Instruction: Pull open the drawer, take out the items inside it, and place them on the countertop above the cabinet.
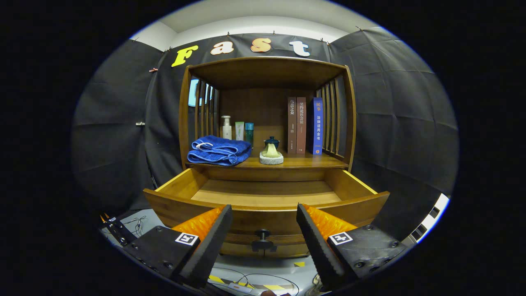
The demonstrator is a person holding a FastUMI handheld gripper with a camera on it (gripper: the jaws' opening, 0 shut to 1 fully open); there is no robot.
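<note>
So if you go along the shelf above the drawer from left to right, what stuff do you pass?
Blue towel → white pump bottle → pale green tube → teal bottle → small dark pot on a pad → two brown books → blue book. The gripper fingers stand open by the drawer knob.

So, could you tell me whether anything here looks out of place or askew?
Nothing stands out. The drawer is pulled open and sits square, its visible floor bare. On the countertop the blue towel lies folded, the books stand upright. The gripper is open, the drawer knob between its fingers.
</note>
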